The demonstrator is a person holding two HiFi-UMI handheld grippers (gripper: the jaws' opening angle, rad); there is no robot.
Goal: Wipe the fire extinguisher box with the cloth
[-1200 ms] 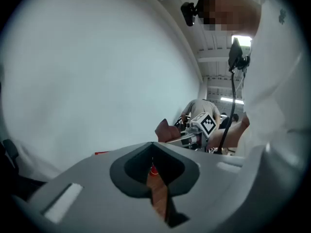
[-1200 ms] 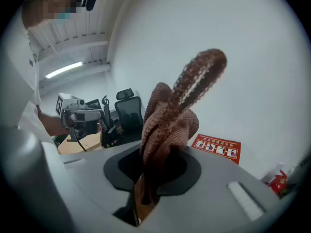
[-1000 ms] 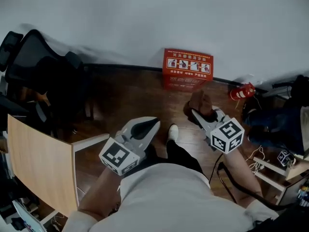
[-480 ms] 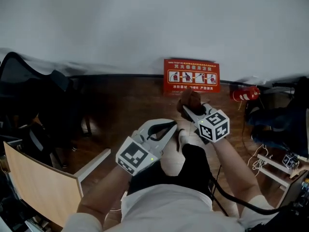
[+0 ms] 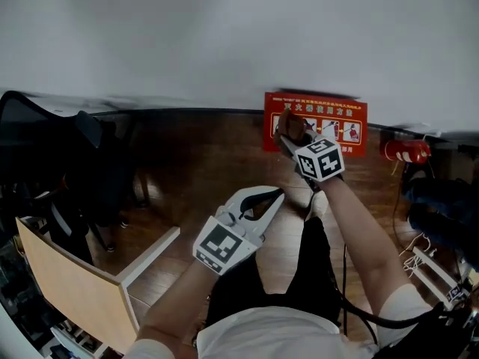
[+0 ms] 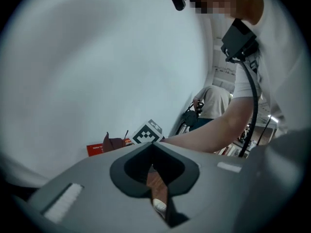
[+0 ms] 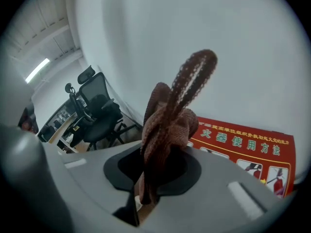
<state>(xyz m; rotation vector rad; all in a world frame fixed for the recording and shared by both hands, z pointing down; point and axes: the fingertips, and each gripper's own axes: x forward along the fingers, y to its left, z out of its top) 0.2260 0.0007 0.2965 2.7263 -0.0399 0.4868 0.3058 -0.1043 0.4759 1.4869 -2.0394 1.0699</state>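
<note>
In the head view, the fire extinguisher box (image 5: 344,129) is seen on the wooden floor (image 5: 202,170) against the white wall (image 5: 224,36). Its long axis runs along the wall, and its printed red face is turned toward the room. The brown cloth (image 5: 287,124) is held at the box's left end by the right gripper (image 5: 290,140). Whether cloth and box actually touch cannot be settled from this angle. The left gripper (image 5: 273,197) is held lower, well apart from the box.

In the left gripper view, the left gripper (image 6: 154,171) is shown with its jaws brought together on nothing, with only a sliver of floor visible between them. The box (image 6: 95,149) and cloth (image 6: 112,142) appear far off.

In the right gripper view, the cloth (image 7: 170,115) is pinched in a bunch by the right gripper (image 7: 146,191), and a loop stands free above the jaws. The box (image 7: 243,154) lies just beyond.

The cloth is judged soft, light and limp, so a firm pinch at the bunched middle suits it. The box is judged rigid, and the free folds could be dragged along its length.
</note>
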